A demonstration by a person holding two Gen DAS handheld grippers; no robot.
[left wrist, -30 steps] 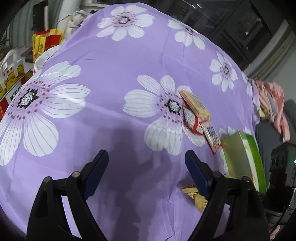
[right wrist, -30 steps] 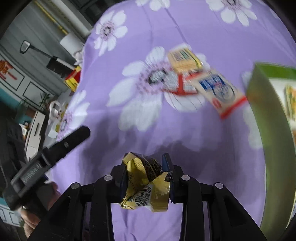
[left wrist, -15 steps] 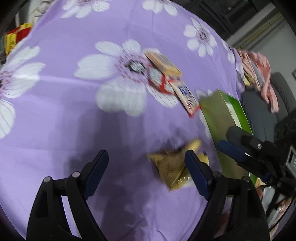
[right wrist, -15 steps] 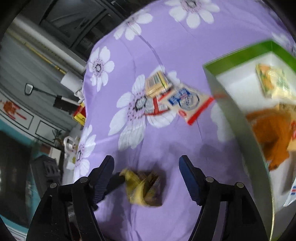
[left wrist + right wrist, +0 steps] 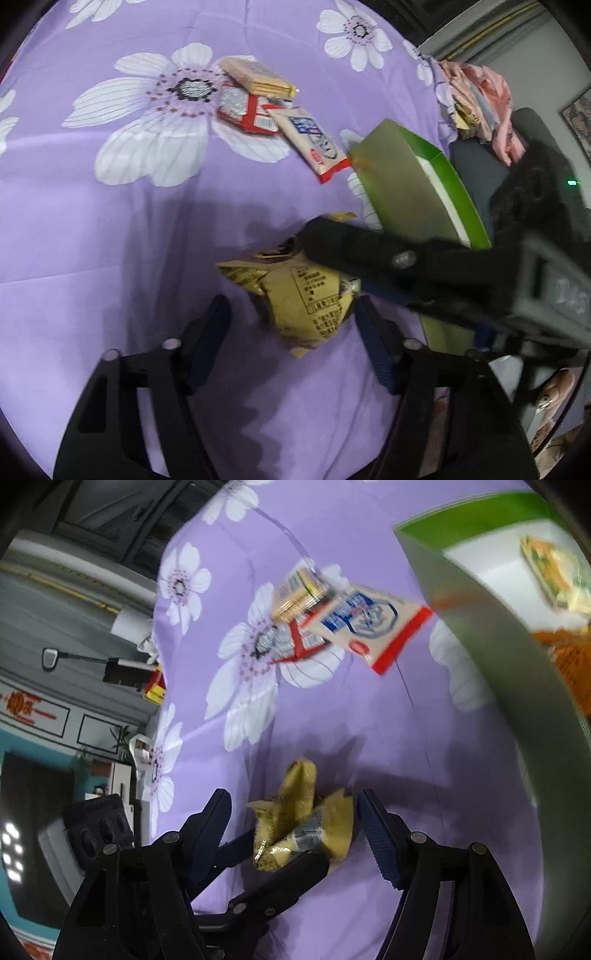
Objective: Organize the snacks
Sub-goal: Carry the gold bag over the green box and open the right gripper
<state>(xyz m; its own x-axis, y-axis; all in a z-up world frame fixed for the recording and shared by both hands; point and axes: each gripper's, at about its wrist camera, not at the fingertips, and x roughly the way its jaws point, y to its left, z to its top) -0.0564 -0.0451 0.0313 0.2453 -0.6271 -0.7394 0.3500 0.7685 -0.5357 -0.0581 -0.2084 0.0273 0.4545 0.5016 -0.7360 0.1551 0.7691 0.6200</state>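
On the purple flowered cloth (image 5: 147, 229), one view after another:

Left wrist, packet: a crumpled yellow snack packet (image 5: 303, 295) lies on the cloth between the fingers of the left gripper (image 5: 291, 328).
Left wrist, left gripper: jaws have just been closing; partly apart, the packet between them, the far pad just beside its edge, the near pad clear of it.
Left wrist, right gripper: one black finger (image 5: 354, 247) reaches in from the right and lies across the packet's top.
Left wrist, other snacks: a tan biscuit pack (image 5: 255, 75), a red-and-silver packet (image 5: 243, 112) and a white-and-blue packet (image 5: 314, 142) lie overlapping, well beyond.
Left wrist, box: a green box (image 5: 406, 192) stands just right of the packet.

Right wrist, right gripper (image 5: 291, 823): jaws half apart, straddling the yellow packet (image 5: 303, 823); neither pad clearly presses it.
Right wrist, left gripper: its fingers (image 5: 288, 878) cross below the packet.
Right wrist, box: the green box (image 5: 480, 635) holds an orange packet (image 5: 569, 657) and a pale packet (image 5: 554, 572).
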